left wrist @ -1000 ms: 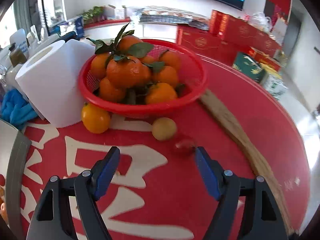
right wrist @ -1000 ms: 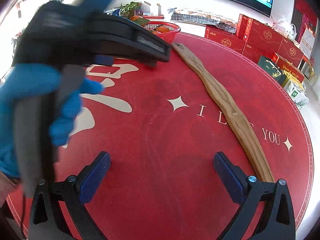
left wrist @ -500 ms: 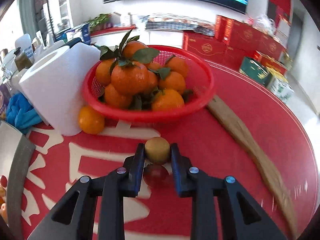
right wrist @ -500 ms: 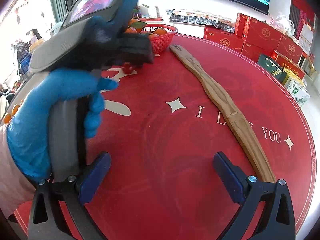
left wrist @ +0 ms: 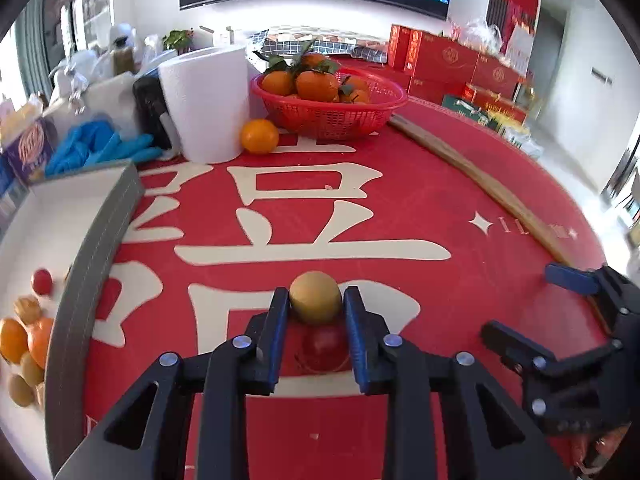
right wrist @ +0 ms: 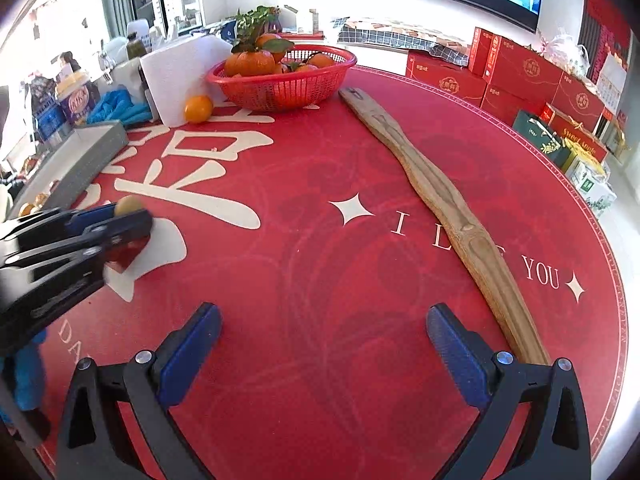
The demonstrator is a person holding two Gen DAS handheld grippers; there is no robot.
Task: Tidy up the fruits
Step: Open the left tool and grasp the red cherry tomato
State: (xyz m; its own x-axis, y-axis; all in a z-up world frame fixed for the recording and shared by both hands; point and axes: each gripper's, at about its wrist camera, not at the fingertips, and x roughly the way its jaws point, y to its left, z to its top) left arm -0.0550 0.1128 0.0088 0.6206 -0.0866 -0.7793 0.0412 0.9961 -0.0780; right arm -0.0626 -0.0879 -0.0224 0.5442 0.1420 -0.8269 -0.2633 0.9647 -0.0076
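My left gripper [left wrist: 315,298] is shut on a round yellow-brown fruit [left wrist: 315,294] at its fingertips, and its jaws are opening slightly. A small red fruit [left wrist: 324,346] sits deeper between the same fingers. In the right wrist view this gripper [right wrist: 120,220] hangs low over the red tablecloth at the left. A white tray with a grey rim [left wrist: 96,248] at the left holds several small fruits. A red basket [left wrist: 332,116] of leafy oranges stands at the back, with a loose orange [left wrist: 259,136] beside it. My right gripper [right wrist: 324,344] stands open over bare cloth.
A white paper roll [left wrist: 208,100] and blue gloves [left wrist: 92,148] lie left of the basket. A long wooden plank [right wrist: 440,196] runs across the right half of the round table. Red gift boxes [right wrist: 516,76] stand beyond the table's far edge.
The left gripper closed on the yellow-brown fruit with the red one behind it. It then pulled back from the basket with both, and the tray came into view. The right gripper stayed put.
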